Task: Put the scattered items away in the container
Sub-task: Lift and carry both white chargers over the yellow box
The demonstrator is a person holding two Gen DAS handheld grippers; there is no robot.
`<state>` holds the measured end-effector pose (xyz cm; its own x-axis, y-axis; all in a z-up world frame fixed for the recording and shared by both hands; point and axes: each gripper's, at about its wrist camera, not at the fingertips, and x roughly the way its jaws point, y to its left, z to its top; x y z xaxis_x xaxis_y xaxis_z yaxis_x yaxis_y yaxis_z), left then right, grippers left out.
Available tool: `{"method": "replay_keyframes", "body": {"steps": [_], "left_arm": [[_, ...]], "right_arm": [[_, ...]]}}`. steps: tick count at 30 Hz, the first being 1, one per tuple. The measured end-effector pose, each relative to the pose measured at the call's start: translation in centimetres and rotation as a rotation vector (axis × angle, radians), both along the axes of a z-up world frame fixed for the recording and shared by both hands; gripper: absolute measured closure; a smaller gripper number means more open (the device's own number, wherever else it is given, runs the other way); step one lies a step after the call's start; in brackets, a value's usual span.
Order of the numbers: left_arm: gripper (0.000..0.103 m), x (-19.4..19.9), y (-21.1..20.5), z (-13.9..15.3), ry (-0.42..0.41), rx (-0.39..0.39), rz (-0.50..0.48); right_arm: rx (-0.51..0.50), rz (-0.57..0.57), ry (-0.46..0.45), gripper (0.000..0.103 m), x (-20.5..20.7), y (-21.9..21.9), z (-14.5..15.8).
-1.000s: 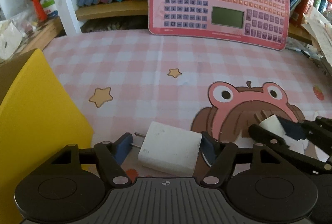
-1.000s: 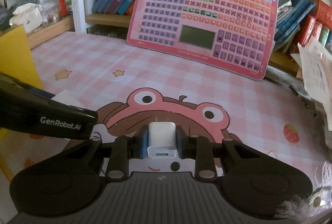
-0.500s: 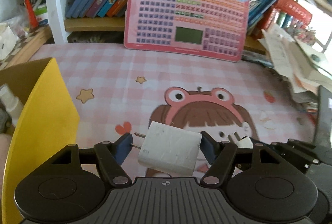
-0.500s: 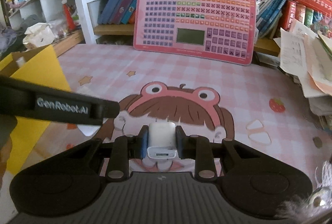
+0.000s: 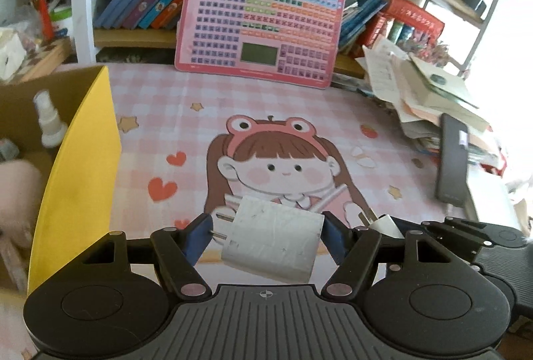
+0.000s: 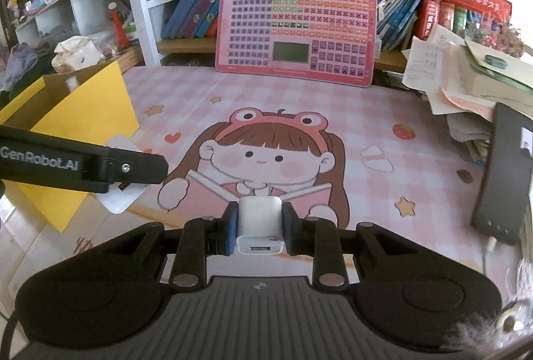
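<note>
Charger (image 5: 273, 236) sits clamped across the left gripper (image 5: 266, 235), long axis spanning the pads, prongs toward the left pad. We see the right gripper (image 6: 259, 228) closed on a small adapter (image 6: 259, 223), port facing the camera. Both hang above the mat (image 6: 383, 113), box (image 5: 83, 153) at left.

Desk mat (image 5: 393, 113): pink-and-white check, printed with yellow stars, red hearts, a strawberry and a brown-haired cartoon girl in a pink frog headband.
Box (image 5: 86, 140) at the mat's left edge: yellow outside, brown cardboard inside.
Large charger (image 5: 273, 238): scuffed white.
Small charger (image 6: 259, 221): clean white.
Gripper pads (image 5: 196, 235): blue on black frames.
Learning board (image 6: 296, 26) at the far edge: pink, with rows of purple, green, blue and orange keys and a grey-green screen.
</note>
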<state>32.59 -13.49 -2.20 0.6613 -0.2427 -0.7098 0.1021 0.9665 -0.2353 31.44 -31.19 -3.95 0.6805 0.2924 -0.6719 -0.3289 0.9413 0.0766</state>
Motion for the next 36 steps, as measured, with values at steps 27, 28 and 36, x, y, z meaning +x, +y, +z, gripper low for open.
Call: {"method": "replay_keyframes", "body": {"steps": [27, 28, 36], "left_arm": [[0.033, -15.5, 10.1, 1.0, -0.016, -0.082, -0.134], [0.033, -16.1, 10.8, 0.9, -0.012, -0.084, -0.134], [0.033, -20.0, 15.5, 0.3, 0.008, -0.086, -0.112]], "right_arm": [[-0.078, -0.112, -0.002, 0.078, -16.4, 8.8, 2.3], [-0.080, -0.114, 0.001, 0.078, -17.1, 9.3, 2.2], [-0.075, -0.112, 0.012, 0.078, -21.3, 13.2, 2.2]]}}
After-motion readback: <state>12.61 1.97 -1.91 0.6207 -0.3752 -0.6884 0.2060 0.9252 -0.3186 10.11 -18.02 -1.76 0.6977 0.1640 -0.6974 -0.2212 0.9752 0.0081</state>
